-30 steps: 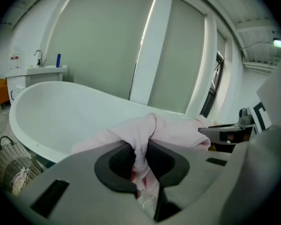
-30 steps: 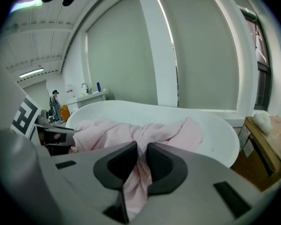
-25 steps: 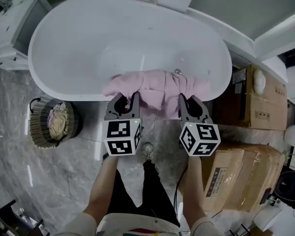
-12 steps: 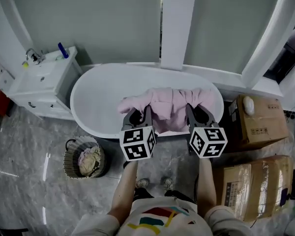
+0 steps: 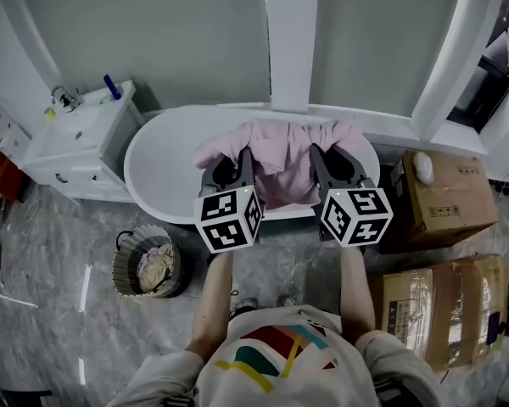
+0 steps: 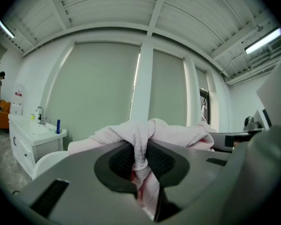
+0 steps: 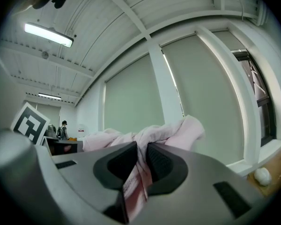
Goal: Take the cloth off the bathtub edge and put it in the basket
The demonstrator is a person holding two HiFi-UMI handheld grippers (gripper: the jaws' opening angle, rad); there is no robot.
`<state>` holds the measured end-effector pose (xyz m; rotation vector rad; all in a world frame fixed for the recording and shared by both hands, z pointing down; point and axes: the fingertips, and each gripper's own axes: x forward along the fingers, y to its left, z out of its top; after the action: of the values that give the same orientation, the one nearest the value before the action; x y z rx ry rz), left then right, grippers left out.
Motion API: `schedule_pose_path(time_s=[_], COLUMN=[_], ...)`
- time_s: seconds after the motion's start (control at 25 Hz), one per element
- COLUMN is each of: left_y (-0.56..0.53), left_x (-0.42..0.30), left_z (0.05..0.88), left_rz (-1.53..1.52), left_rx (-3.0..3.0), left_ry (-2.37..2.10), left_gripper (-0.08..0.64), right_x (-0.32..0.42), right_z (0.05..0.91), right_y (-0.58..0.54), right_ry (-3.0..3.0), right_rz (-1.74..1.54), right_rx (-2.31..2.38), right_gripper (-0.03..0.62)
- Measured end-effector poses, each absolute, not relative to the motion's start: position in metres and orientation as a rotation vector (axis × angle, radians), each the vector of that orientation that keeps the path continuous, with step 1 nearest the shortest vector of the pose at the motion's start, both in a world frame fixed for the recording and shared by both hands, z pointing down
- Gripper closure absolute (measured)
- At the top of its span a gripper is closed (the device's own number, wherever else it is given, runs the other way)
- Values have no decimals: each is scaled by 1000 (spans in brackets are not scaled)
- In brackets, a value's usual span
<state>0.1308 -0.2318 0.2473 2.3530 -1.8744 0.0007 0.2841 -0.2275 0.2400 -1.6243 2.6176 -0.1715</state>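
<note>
A pink cloth (image 5: 282, 158) hangs bunched in the air above the white bathtub (image 5: 165, 181), held up between both grippers. My left gripper (image 5: 234, 161) is shut on its left part, and in the left gripper view the cloth (image 6: 143, 146) is pinched between the dark pads. My right gripper (image 5: 324, 156) is shut on the right part, where a fold of cloth (image 7: 139, 172) runs down between the pads. A round woven basket (image 5: 148, 264) with pale cloth in it stands on the floor to the lower left of the tub.
A white vanity with a sink (image 5: 72, 138) stands left of the tub. Cardboard boxes (image 5: 445, 197) are stacked on the right. A white pillar (image 5: 288, 36) and window blinds rise behind the tub. The floor is grey marble (image 5: 59, 329).
Both grippers have lifted the pink cloth up off the tub's near edge. The head view has pulled back and tilted up, so the tub looks smaller and the wall shows.
</note>
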Motion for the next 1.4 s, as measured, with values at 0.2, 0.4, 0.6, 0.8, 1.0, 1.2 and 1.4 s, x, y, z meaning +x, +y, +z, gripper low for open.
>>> schedule_pose_path(time_s=[0.2, 0.4, 0.6, 0.8, 1.0, 1.2, 1.4], left_y=[-222, -216, -210, -210, -211, -213, -224], left_x=[143, 152, 146, 125, 89, 38, -31], left_z=[250, 255, 258, 260, 259, 247, 230], left_rz=[-3, 12, 26, 21, 17, -12, -40], left_rx=[2325, 2297, 2276, 2264, 2244, 2252, 2203], left_ry=[-1928, -1958, -1991, -2012, -2027, -2051, -2118], left_gripper=[483, 483, 483, 483, 483, 483, 483], right_x=[292, 293, 283, 262, 225, 173, 85], right_z=[244, 250, 253, 252, 250, 239, 222], right_y=[-221, -219, -213, -219, -221, -221, -222], right_ry=[2662, 2687, 2714, 2735, 2753, 2737, 2797], right_rz=[-162, -185, -187, -182, -184, -168, -107], right_rx=[-1565, -1503, -1429, -1383, -1344, -1310, -1199], right_gripper=[522, 522, 522, 522, 522, 522, 522])
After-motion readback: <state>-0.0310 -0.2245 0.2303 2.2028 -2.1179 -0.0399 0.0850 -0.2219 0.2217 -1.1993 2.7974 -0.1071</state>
